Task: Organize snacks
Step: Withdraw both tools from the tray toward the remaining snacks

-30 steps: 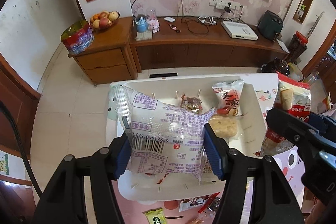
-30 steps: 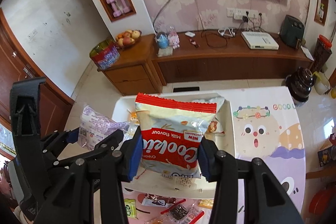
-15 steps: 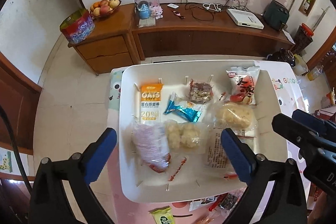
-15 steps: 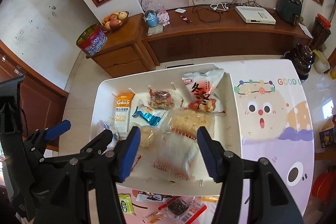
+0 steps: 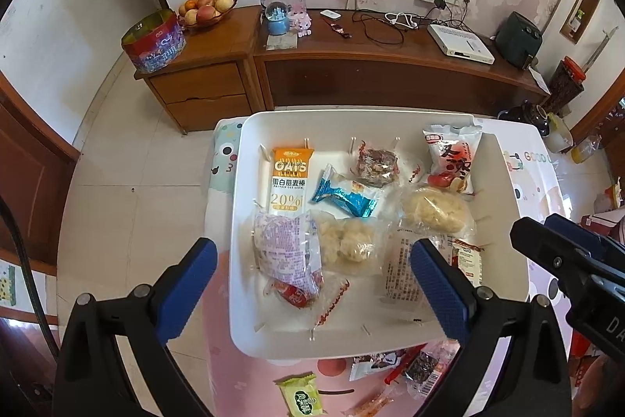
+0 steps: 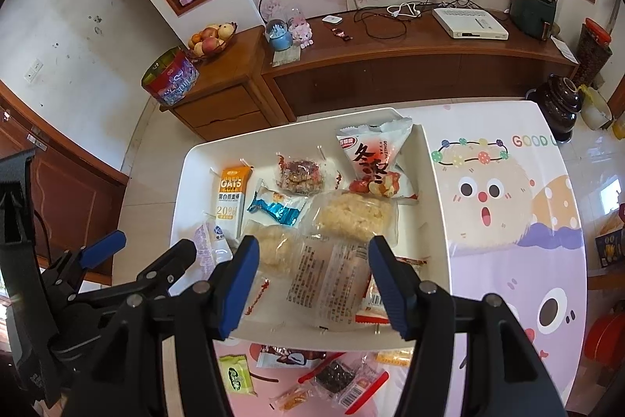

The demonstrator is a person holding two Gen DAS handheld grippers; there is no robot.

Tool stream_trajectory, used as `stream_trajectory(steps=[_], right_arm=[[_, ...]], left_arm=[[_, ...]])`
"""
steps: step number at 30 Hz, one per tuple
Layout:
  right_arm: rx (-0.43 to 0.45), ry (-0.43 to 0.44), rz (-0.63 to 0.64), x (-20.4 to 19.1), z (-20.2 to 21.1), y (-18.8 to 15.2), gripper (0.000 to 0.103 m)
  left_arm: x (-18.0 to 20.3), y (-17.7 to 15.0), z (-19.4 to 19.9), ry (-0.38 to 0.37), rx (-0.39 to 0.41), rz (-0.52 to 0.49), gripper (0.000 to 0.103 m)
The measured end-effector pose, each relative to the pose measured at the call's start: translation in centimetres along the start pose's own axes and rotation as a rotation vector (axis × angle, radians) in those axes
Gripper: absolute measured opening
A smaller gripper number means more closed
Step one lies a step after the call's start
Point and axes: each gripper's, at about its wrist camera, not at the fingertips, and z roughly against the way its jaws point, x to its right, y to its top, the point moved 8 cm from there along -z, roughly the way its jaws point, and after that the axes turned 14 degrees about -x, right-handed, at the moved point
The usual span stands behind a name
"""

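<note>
A white tray (image 5: 508, 280) (image 6: 435, 221) on the table holds several snack packs. The purple-print pack (image 5: 287, 253) lies at the tray's near left, partly hidden in the right wrist view (image 6: 205, 245). The red cookie pack (image 6: 332, 276) lies face down at the near right, also seen in the left wrist view (image 5: 402, 272). An orange oats bar (image 5: 289, 180) (image 6: 231, 198) lies at the far left. My left gripper (image 5: 312, 284) is open and empty above the tray's near edge. My right gripper (image 6: 312, 284) is open and empty over the cookie pack.
Loose small snacks lie on the table in front of the tray: a green pack (image 5: 300, 395) (image 6: 234, 374), dark and red-wrapped ones (image 6: 340, 378). The cartoon tablecloth (image 6: 508, 202) stretches right of the tray. A wooden cabinet (image 5: 351, 65) stands beyond the table.
Both grippers opened and let go: the purple-print pack and the cookie pack dropped into the tray. Both grippers have pulled back slightly, empty.
</note>
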Motion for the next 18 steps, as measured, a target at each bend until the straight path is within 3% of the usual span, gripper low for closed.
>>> stream_trajectory(steps=[18], right_arm=[[0.050,0.008,0.056,-1.1,3.3,-4.5,0.059]], left_arm=[[0.1,-5.0,3.1,-0.012,0.030,0.021,0.099]])
